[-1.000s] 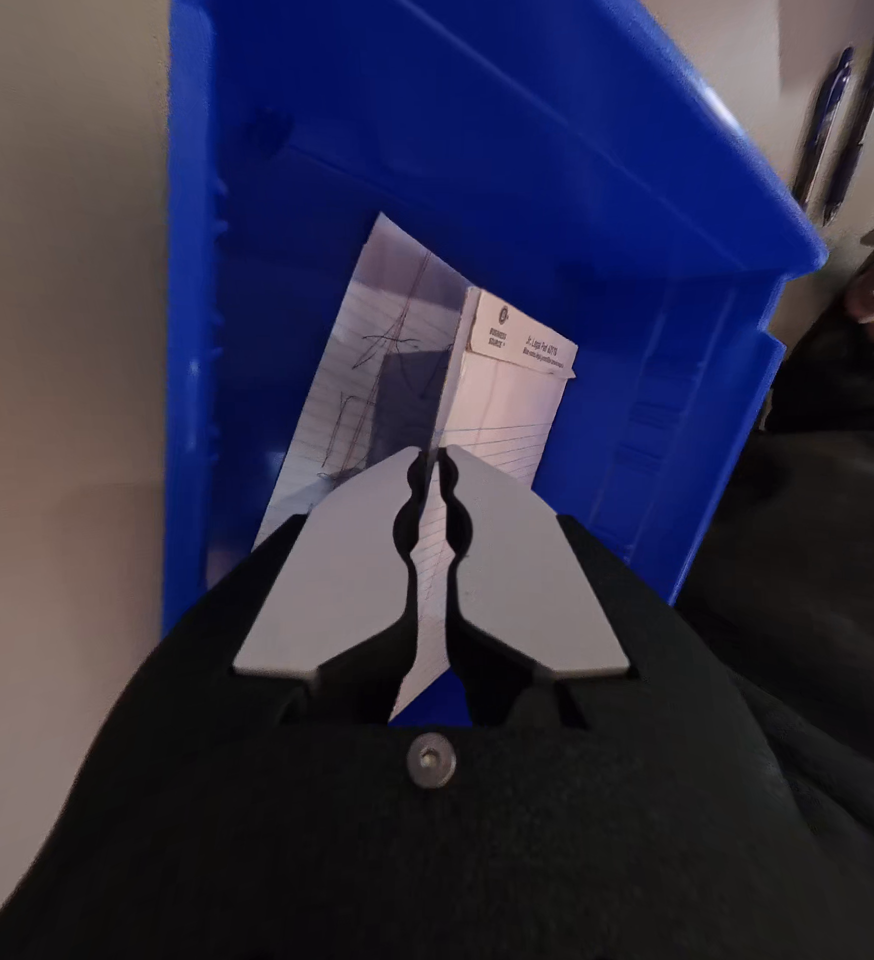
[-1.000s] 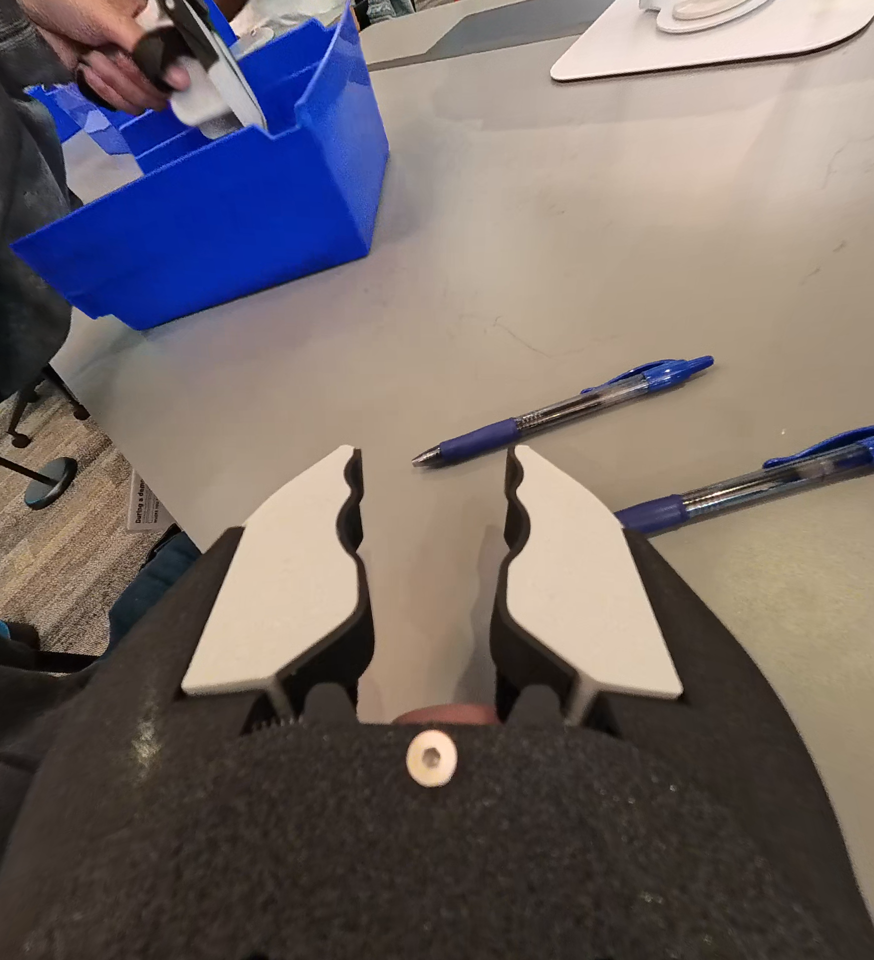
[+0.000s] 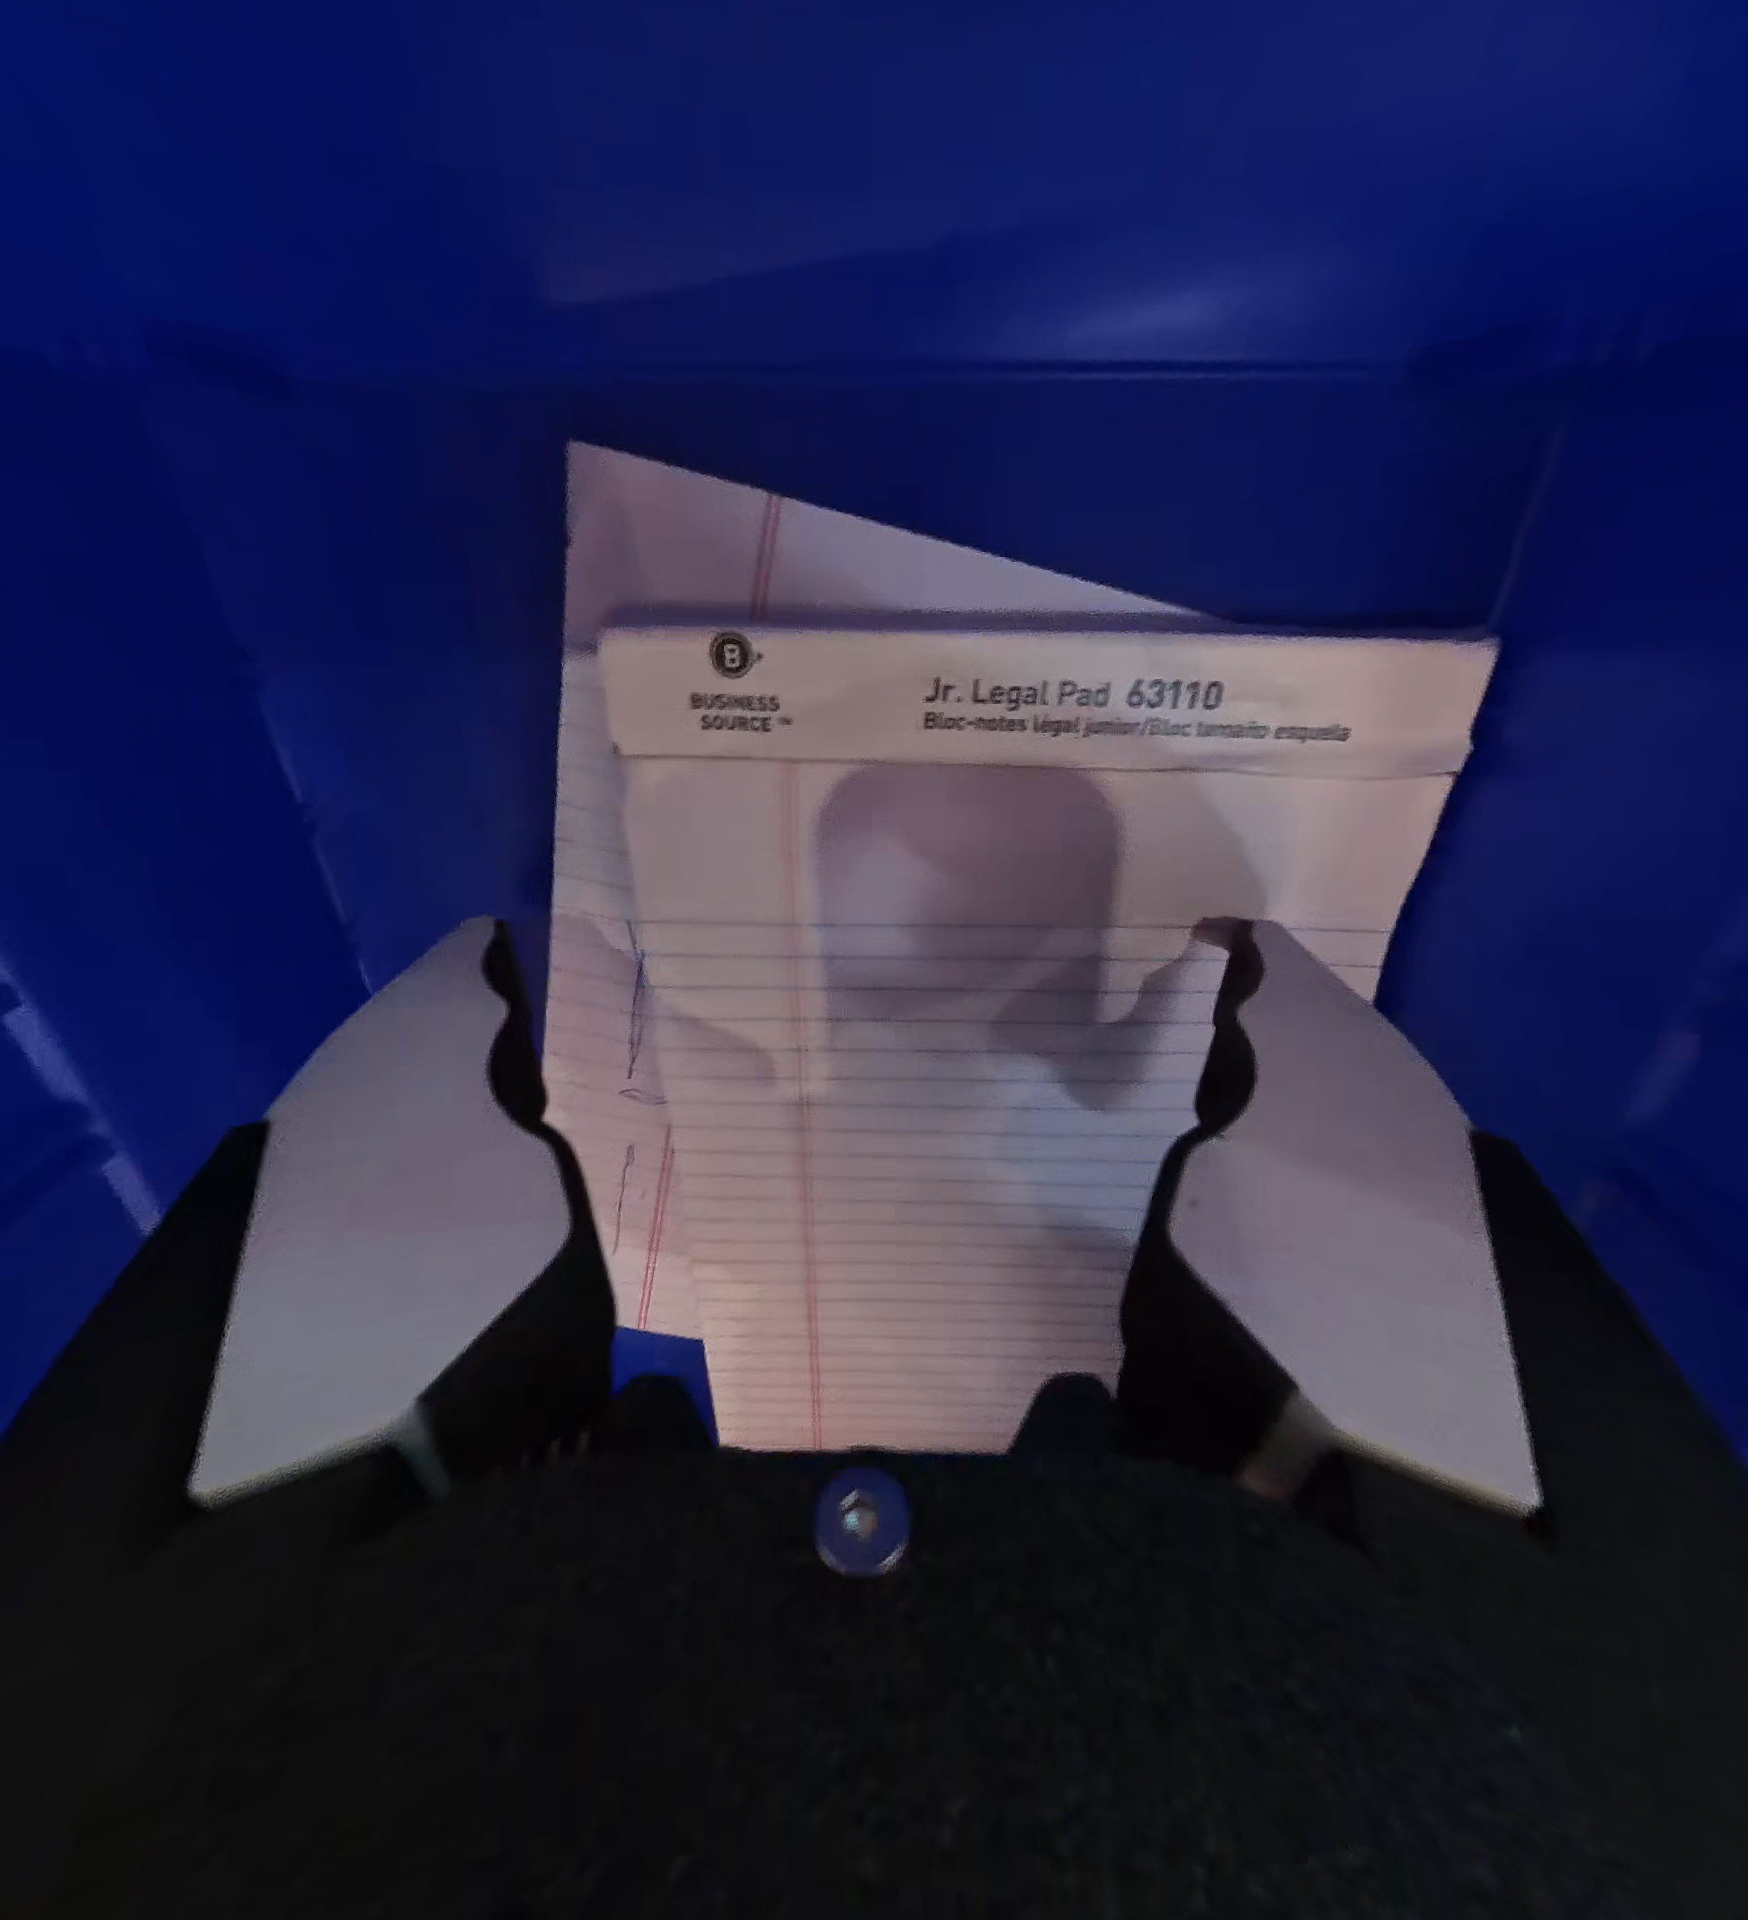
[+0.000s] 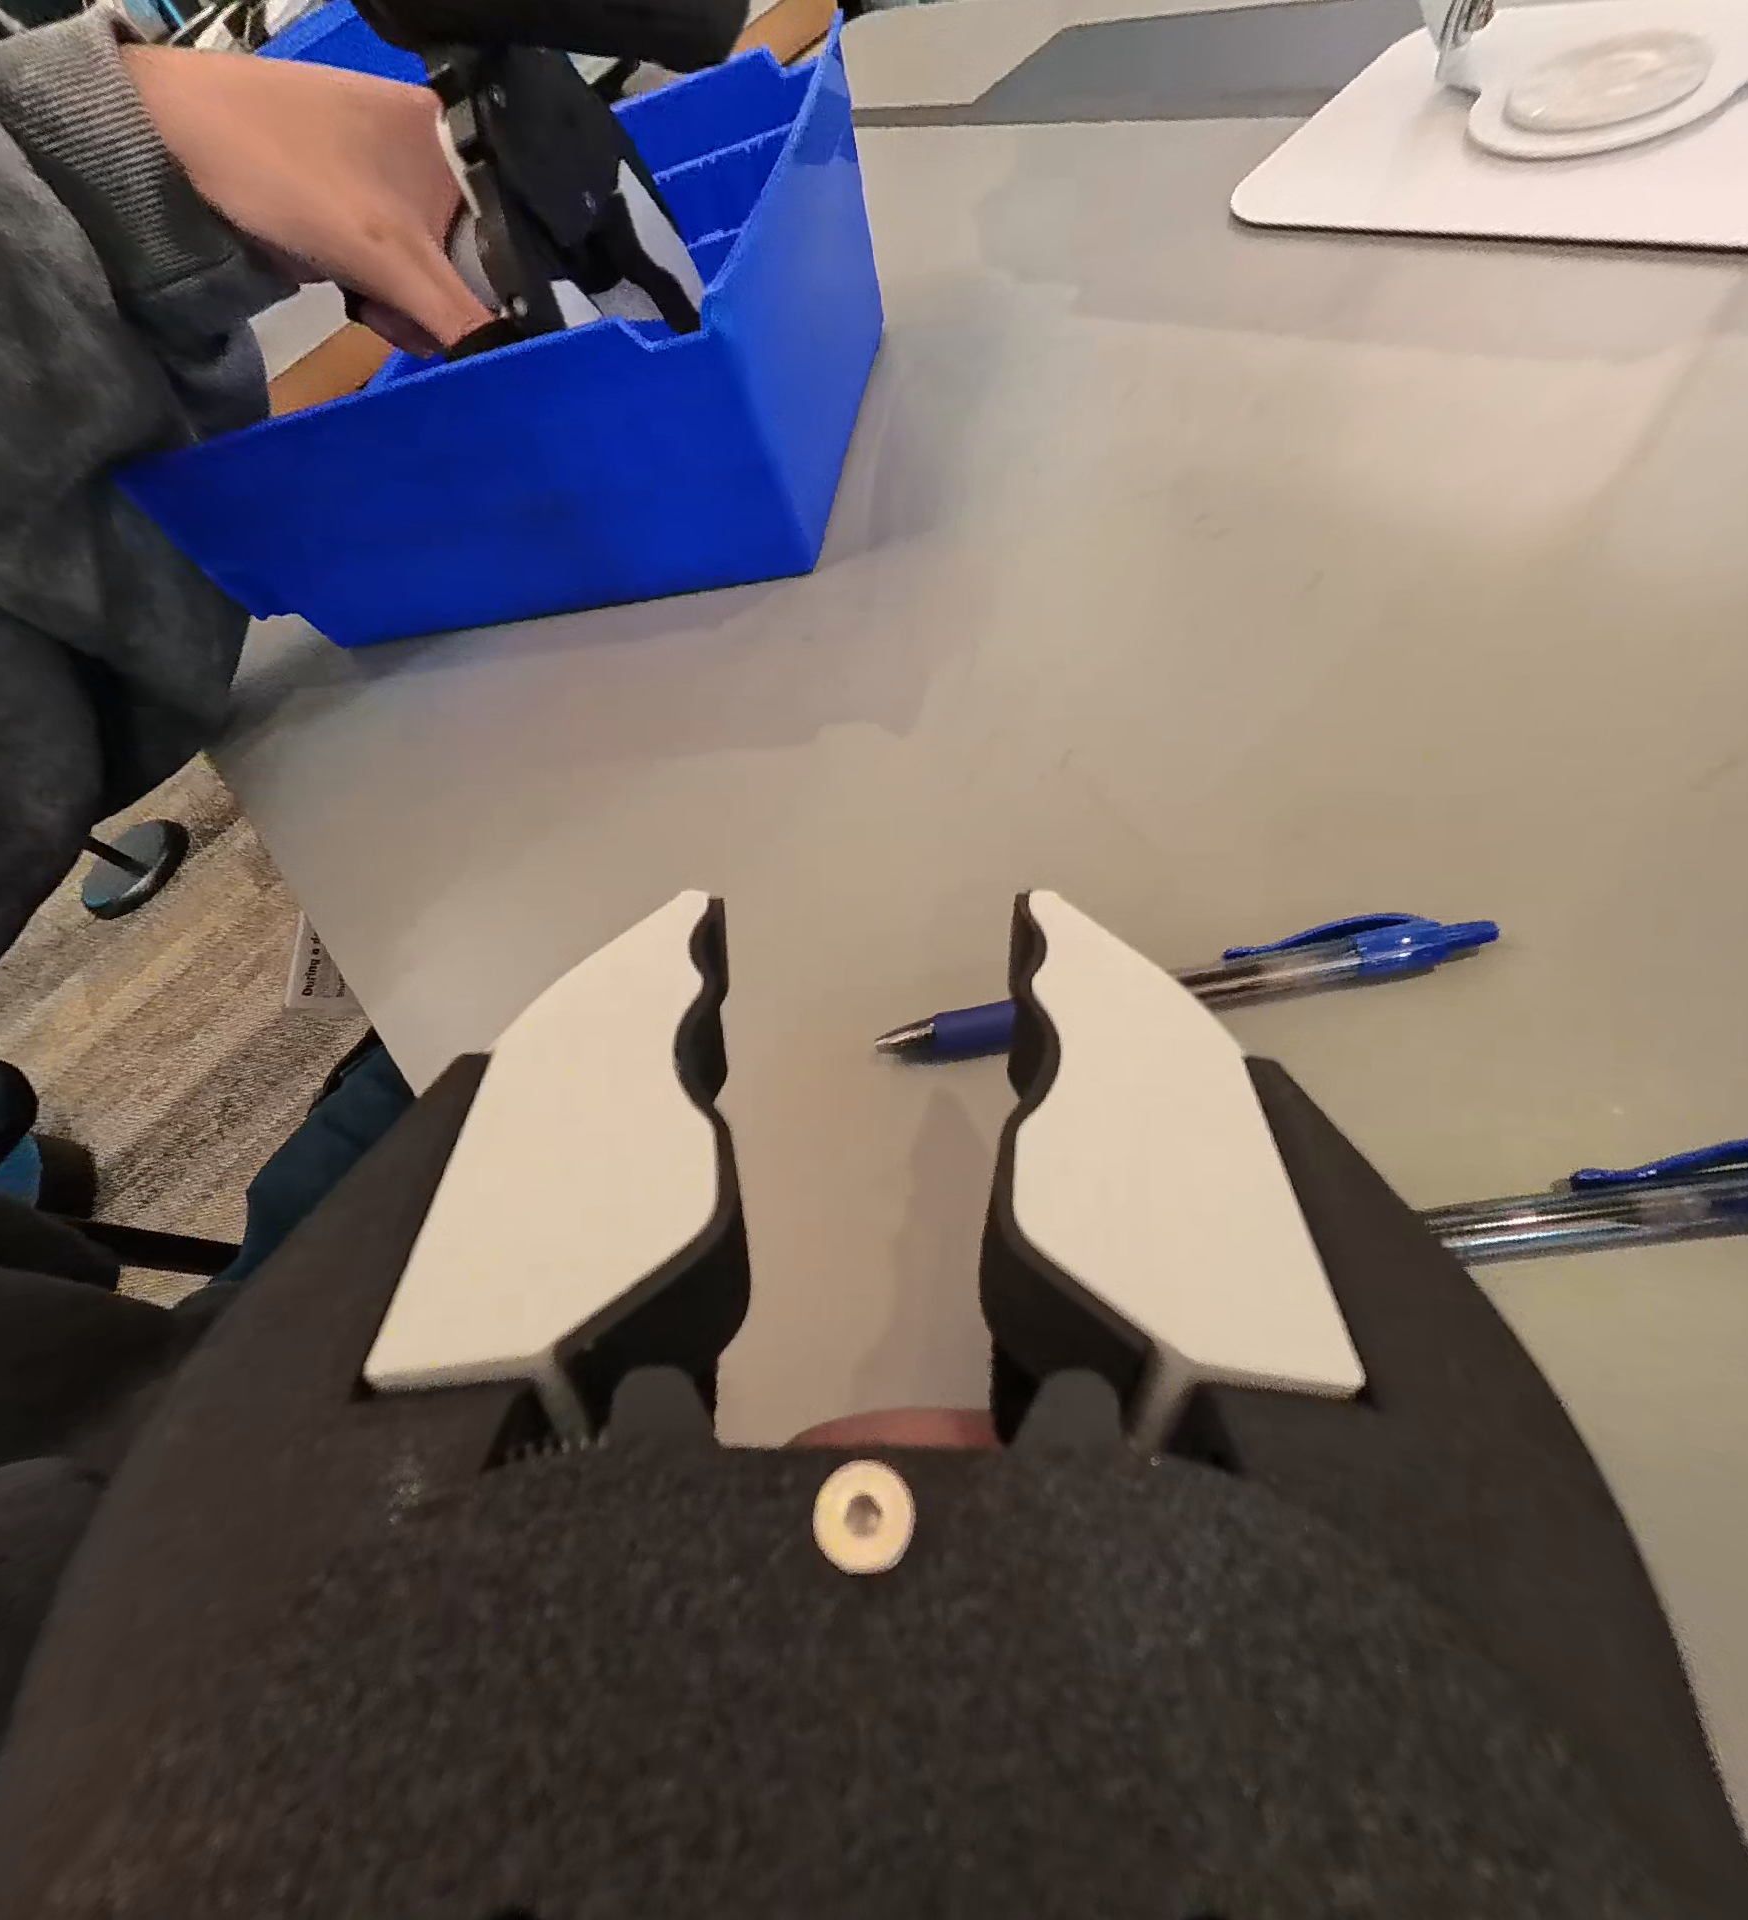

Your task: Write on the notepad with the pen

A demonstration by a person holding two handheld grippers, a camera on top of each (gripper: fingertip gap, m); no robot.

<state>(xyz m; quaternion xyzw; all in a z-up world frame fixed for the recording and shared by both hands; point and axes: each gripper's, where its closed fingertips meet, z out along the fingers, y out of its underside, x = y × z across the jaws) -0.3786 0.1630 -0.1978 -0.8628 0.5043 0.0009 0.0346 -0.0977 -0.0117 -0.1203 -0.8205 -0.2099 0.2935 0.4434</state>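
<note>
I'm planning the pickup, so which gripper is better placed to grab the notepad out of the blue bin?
Left. The left gripper is already inside the blue bin, open, with the notepad between its fingers. The right gripper hangs open over the table near the pens.

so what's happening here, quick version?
A person works two handheld grippers. The left gripper is open inside the blue bin, over the notepad, which lies in the bin on a loose lined sheet. The right gripper hangs open above the grey table, near two blue pens. Nothing is gripped.
</note>
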